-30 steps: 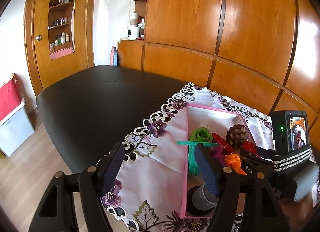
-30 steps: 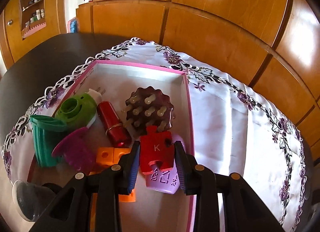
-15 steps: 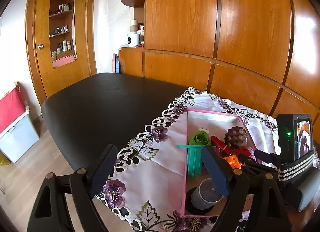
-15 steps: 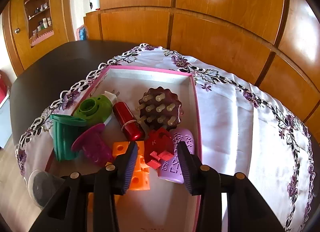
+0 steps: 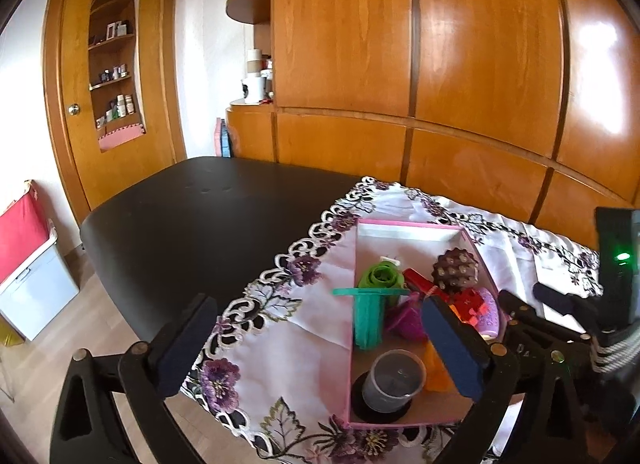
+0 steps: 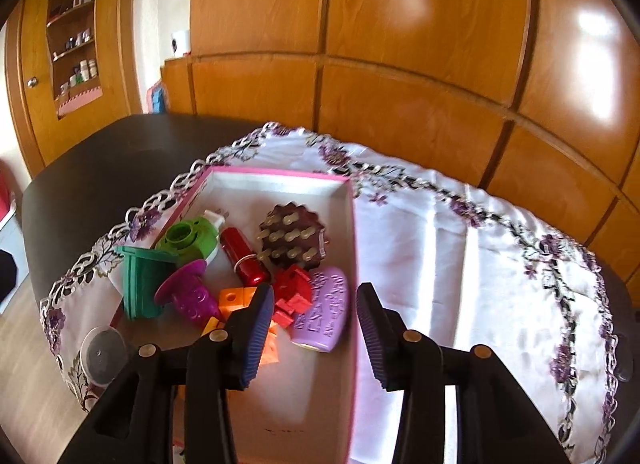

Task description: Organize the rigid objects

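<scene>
A pink-rimmed box (image 6: pixel 353 232) (image 5: pixel 408 222) stands on the embroidered cloth. It holds a red puzzle-like piece (image 6: pixel 294 290), a lilac heart-shaped piece (image 6: pixel 324 310), a brown round spiky brush (image 6: pixel 292 240), a red cylinder (image 6: pixel 244 258), a green cup (image 6: pixel 140 284), a green round toy (image 6: pixel 188 240), a purple top-like piece (image 6: pixel 188 296), orange blocks (image 6: pixel 236 298) and a clear cup (image 5: pixel 396 378). My right gripper (image 6: pixel 316 338) is open and empty above the box's near end. My left gripper (image 5: pixel 316 348) is open and empty, left of the box.
The white floral cloth (image 6: pixel 460 248) covers the right part of a black table (image 5: pixel 192 215). Wooden wall panels (image 5: pixel 460 63) stand behind. A white and red bin (image 5: pixel 28 264) sits on the floor at left. The right gripper's body (image 5: pixel 580 328) shows at right.
My right gripper let go of the red piece, opened and drew back; the piece now lies in the box. My left gripper rose and pulled back.
</scene>
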`<state>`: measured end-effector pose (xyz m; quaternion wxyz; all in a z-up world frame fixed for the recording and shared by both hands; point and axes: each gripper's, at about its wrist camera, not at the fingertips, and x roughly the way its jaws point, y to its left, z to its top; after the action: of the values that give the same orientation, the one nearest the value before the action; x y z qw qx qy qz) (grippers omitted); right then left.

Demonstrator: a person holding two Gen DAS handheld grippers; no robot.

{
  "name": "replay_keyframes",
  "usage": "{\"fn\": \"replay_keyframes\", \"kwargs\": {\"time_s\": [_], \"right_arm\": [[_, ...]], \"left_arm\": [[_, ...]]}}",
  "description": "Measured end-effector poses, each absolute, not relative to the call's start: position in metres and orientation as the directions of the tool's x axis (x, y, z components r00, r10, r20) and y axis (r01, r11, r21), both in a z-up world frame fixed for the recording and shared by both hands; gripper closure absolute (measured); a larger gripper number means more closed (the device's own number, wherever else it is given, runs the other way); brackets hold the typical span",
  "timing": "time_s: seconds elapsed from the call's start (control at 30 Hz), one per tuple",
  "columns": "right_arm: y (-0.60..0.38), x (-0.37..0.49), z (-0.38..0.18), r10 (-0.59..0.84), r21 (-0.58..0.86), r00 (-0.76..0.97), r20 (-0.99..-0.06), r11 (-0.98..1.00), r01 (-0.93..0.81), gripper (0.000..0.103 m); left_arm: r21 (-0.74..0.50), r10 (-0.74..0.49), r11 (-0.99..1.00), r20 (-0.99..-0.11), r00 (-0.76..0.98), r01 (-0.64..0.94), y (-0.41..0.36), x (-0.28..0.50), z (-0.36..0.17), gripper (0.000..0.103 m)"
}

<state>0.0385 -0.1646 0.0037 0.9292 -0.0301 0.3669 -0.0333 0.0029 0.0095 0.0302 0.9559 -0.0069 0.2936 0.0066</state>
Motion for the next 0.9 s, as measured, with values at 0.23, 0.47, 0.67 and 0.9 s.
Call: {"fn": "replay_keyframes", "kwargs": {"time_s": [0.23,0.47,0.67,0.9], "right_arm": [[-0.184,0.015,0.016,-0.136,-0.070,0.751,-0.646,0.990,0.120,0.059],[-0.185,0.006,0.014,-0.136,-0.065,0.748,-0.650,0.990,0.123,0.059],[-0.185,0.001,0.017,-0.133,-0.057,0.756,-0.641,0.990,0.126,0.059],[-0.183,0.001,0.016,-0.126,-0.055,0.754,-0.645,0.991,0.119,0.059]], "left_arm": [[0.007,0.010,1.000,-0.597,0.802,-0.007,-0.010,0.000,0.022,0.000],[0.019,0.017,1.000,-0.596,0.803,-0.007,-0.021,-0.007,0.021,0.000],[0.008,0.015,1.000,-0.601,0.799,-0.012,-0.020,-0.010,0.023,0.000],[0.009,0.011,1.000,-0.594,0.804,-0.006,-0.021,-0.012,0.026,0.000]]}}
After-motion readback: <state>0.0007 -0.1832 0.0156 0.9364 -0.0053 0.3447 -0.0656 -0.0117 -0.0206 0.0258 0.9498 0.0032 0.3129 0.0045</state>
